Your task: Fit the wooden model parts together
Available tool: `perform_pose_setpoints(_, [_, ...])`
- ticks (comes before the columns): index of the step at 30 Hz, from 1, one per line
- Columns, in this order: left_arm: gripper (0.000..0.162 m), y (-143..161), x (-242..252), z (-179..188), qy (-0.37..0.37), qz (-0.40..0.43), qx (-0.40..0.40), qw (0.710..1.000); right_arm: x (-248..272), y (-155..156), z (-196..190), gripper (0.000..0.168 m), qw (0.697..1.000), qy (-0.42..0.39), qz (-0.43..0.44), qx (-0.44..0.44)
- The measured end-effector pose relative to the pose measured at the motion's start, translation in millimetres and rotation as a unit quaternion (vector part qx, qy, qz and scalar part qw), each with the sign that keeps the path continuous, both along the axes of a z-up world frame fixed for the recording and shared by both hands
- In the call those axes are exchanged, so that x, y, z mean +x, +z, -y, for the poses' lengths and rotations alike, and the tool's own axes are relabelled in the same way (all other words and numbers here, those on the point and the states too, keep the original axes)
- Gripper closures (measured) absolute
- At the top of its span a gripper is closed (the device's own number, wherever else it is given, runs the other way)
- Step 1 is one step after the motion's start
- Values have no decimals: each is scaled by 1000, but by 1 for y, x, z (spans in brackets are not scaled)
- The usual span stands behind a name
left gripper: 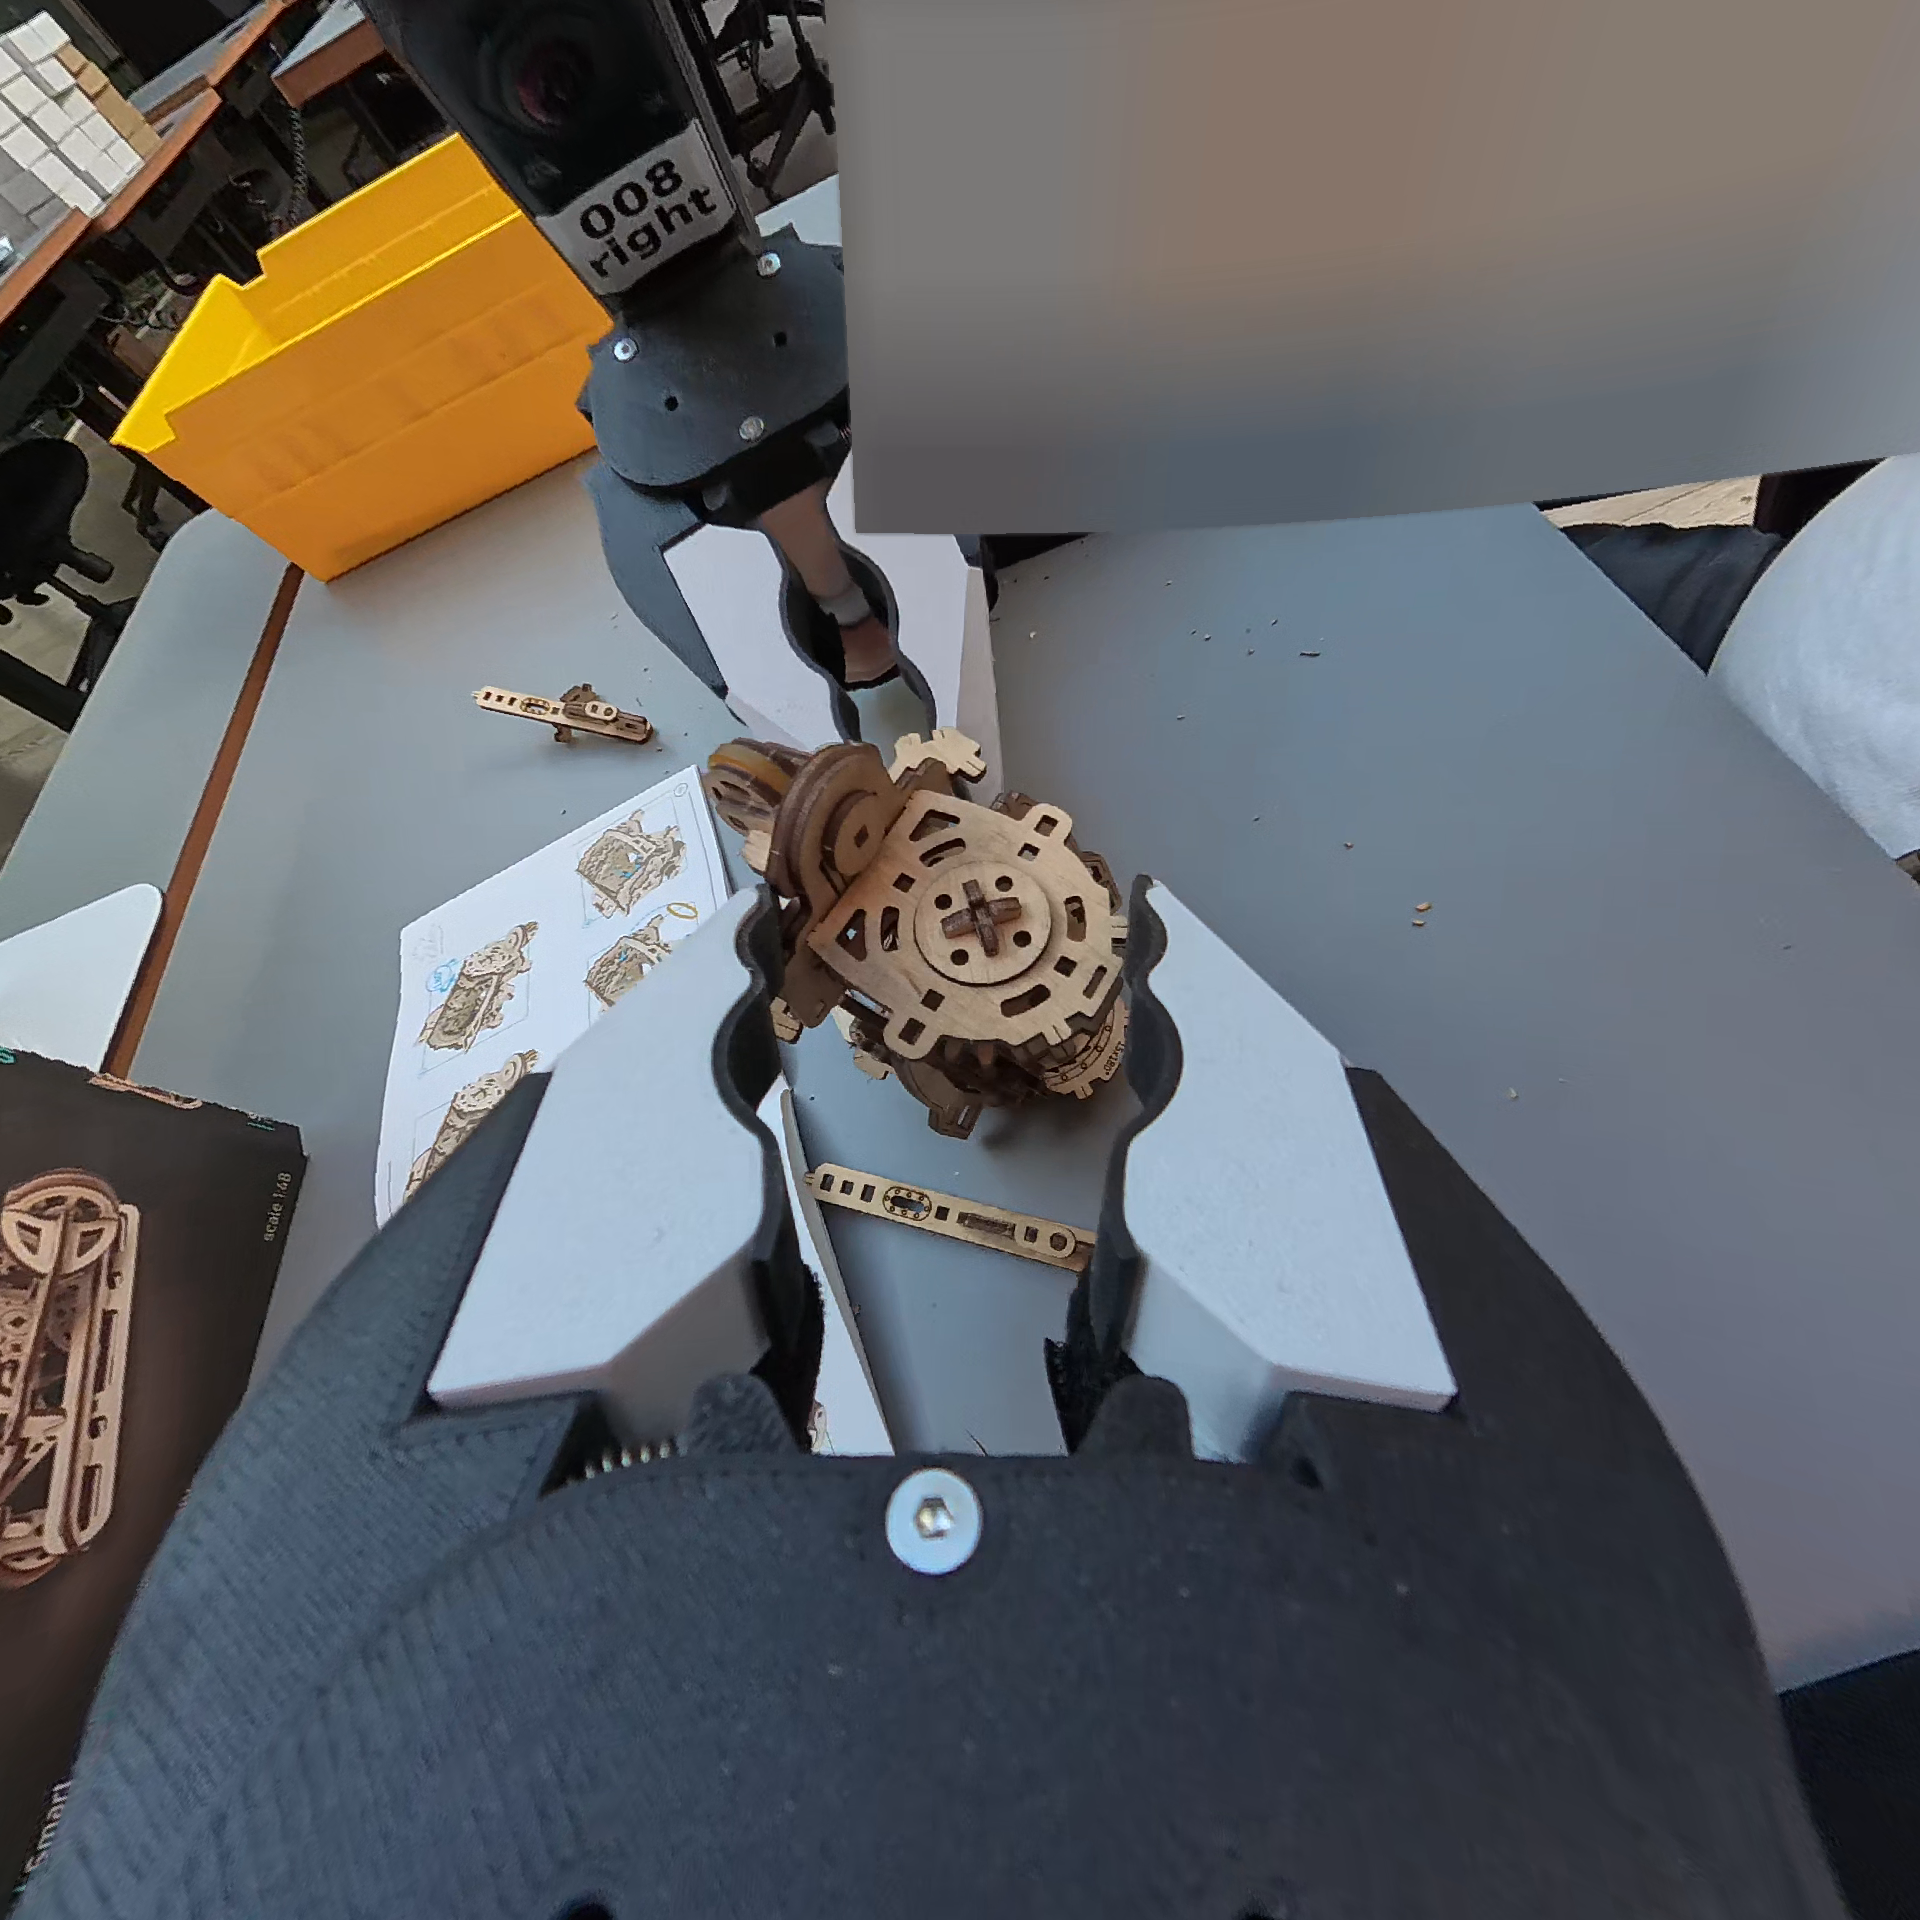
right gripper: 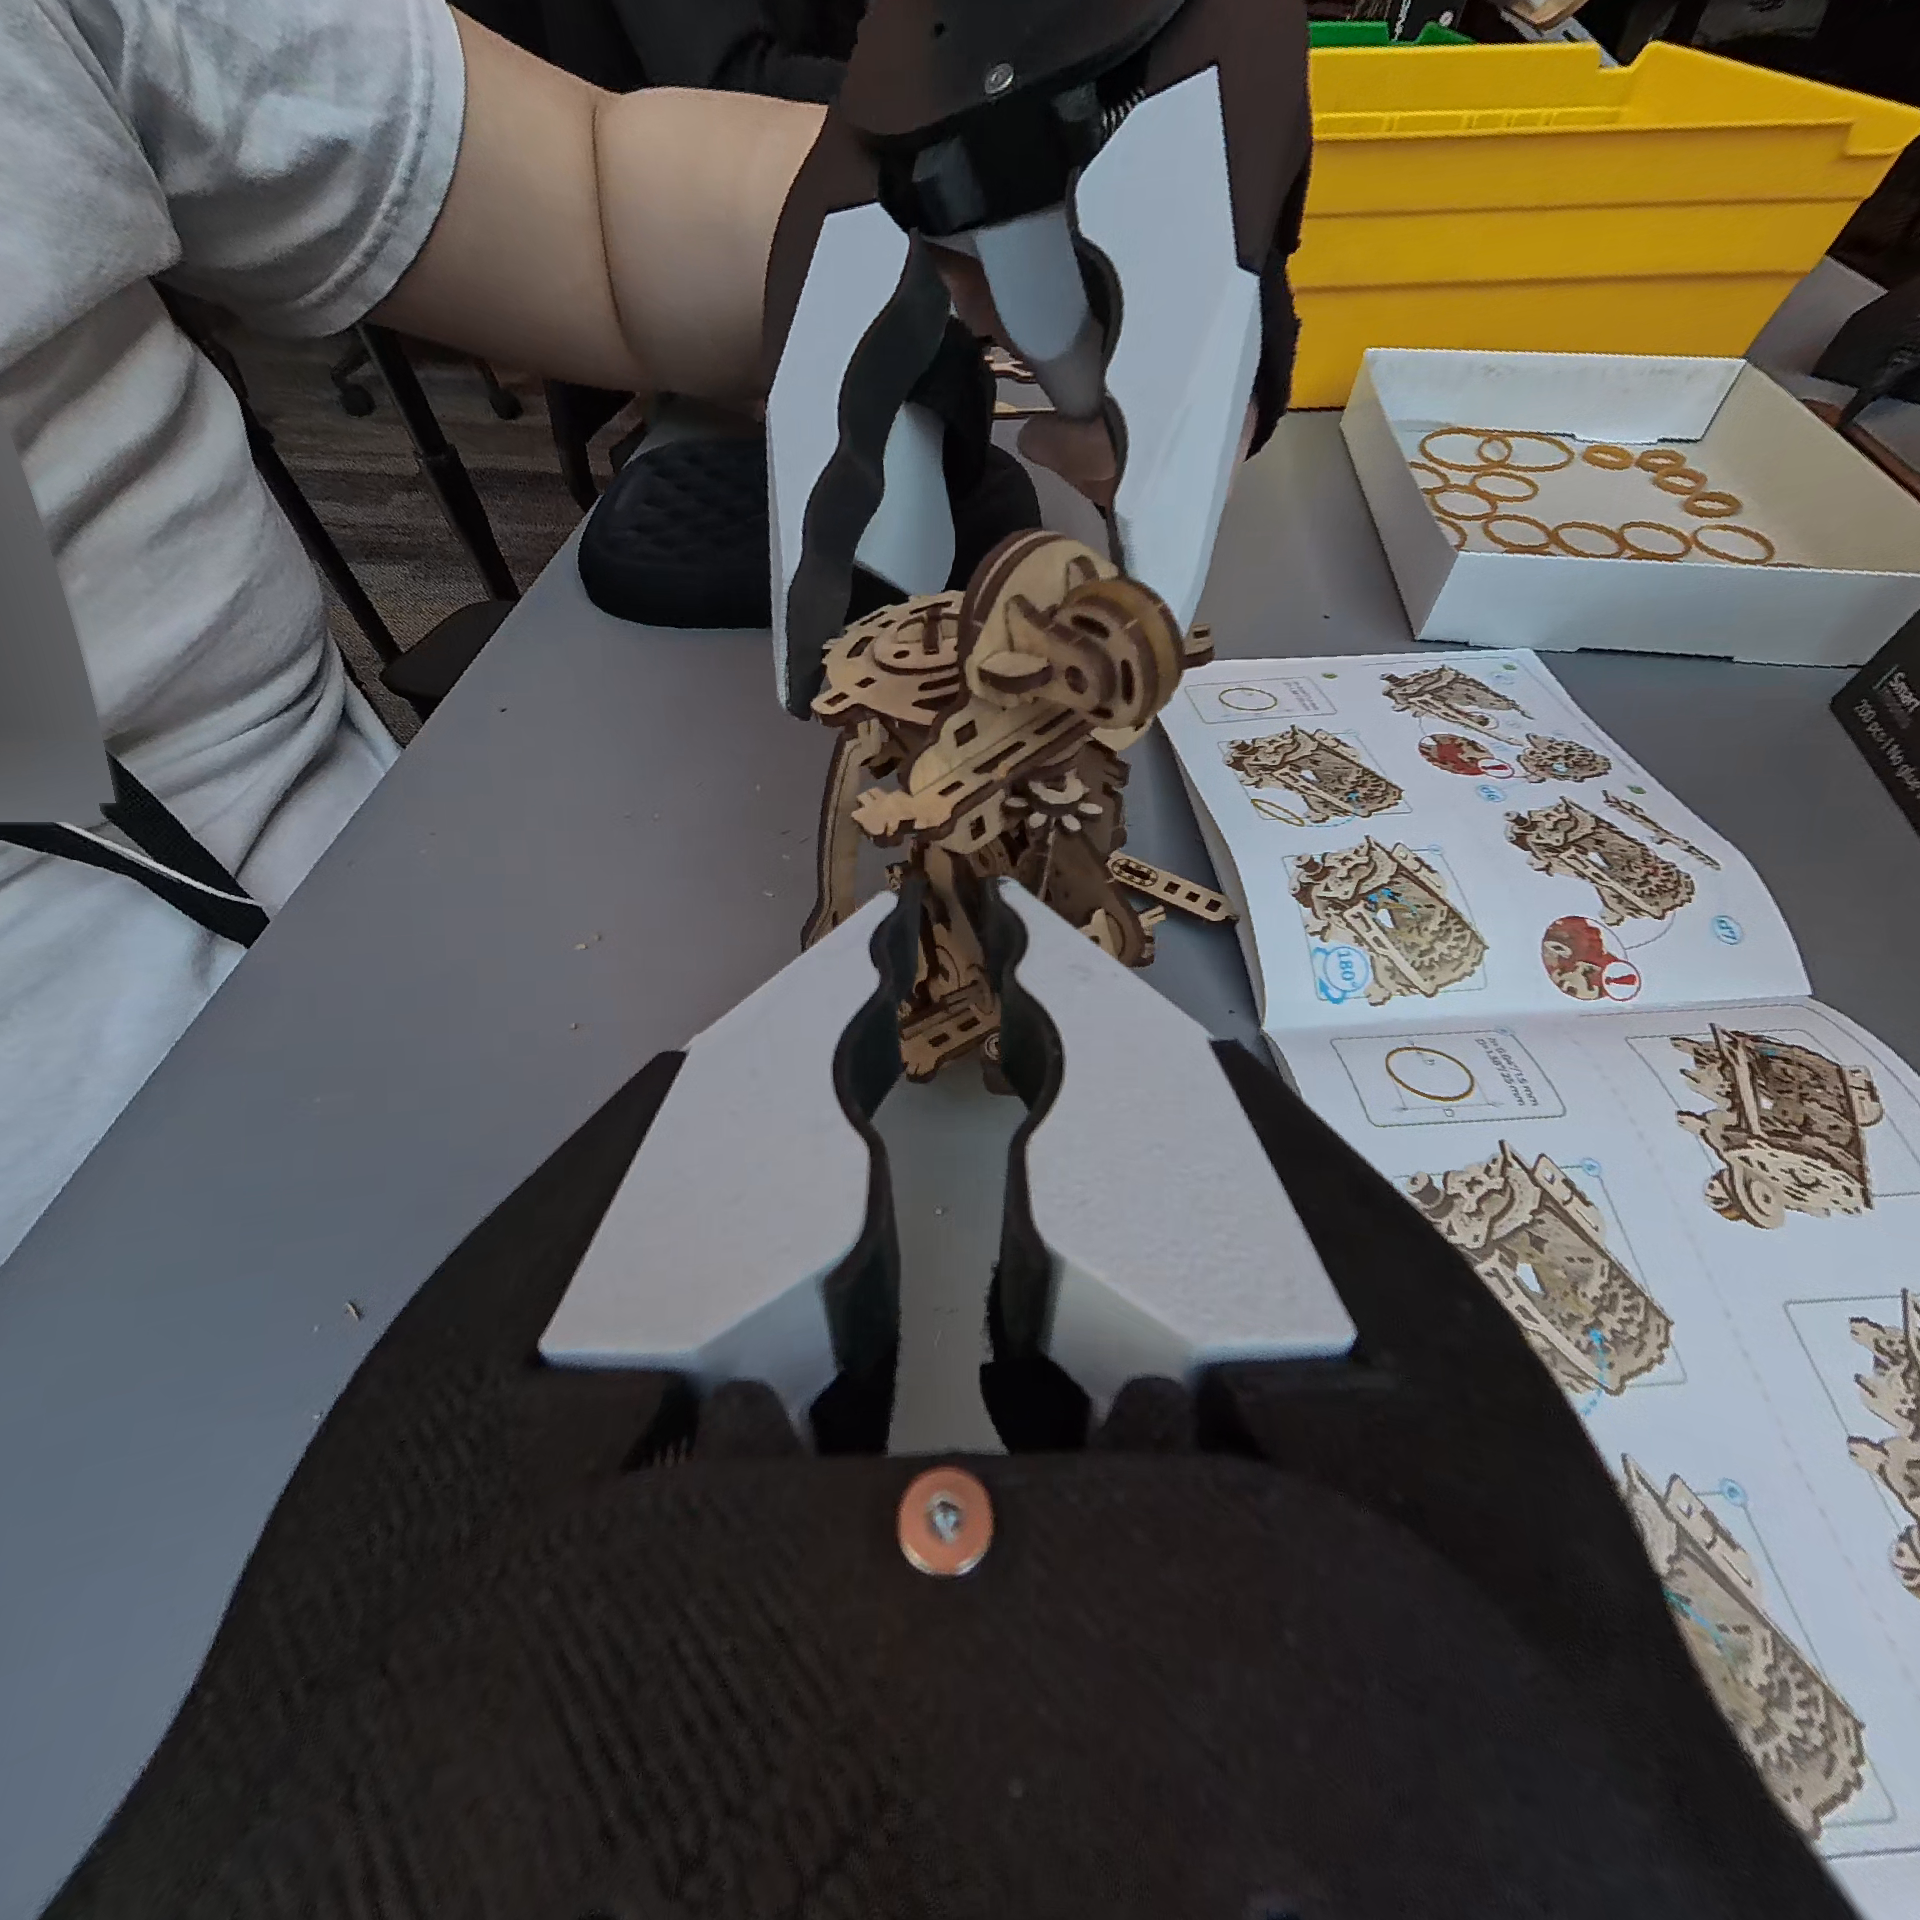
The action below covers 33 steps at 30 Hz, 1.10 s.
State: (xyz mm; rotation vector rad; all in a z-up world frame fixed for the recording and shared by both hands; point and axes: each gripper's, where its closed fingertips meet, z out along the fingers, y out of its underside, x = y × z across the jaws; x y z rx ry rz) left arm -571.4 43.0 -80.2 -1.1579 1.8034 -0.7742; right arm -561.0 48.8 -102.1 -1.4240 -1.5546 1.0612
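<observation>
Standing mid-table [left gripper: 1455, 935], the wooden model [left gripper: 966, 935] is a pale, laser-cut cluster of slotted plates, gears and a round hub with a cross peg. Left gripper [left gripper: 951, 925] clamps its body; right gripper [right gripper: 951, 904] pinches a thin edge plate.

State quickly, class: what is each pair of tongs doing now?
Left tongs: shut on the tan laser-cut wooden model assembly.
Right tongs: shut on the same assembly.

A grey table [right gripper: 520, 883] holds an open instruction booklet [right gripper: 1507, 935], a yellow bin [left gripper: 364, 384] at the far edge, a white tray [right gripper: 1455, 592] of tan rings [right gripper: 1579, 499] — and a dark box [left gripper: 125, 1299].
</observation>
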Motion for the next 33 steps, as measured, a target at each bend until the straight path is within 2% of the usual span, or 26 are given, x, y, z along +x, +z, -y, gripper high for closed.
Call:
perform_pose_setpoints(19, [97, 0, 1, 0, -31, -34, 8, 999, 0, 0, -2, 161, 1000, -20, -4, 23])
perform_pose_setpoints(33, [97, 0, 4, 5, -63, -69, 50, 994, 3, -1, 2, 161, 999, -26, -13, 23])
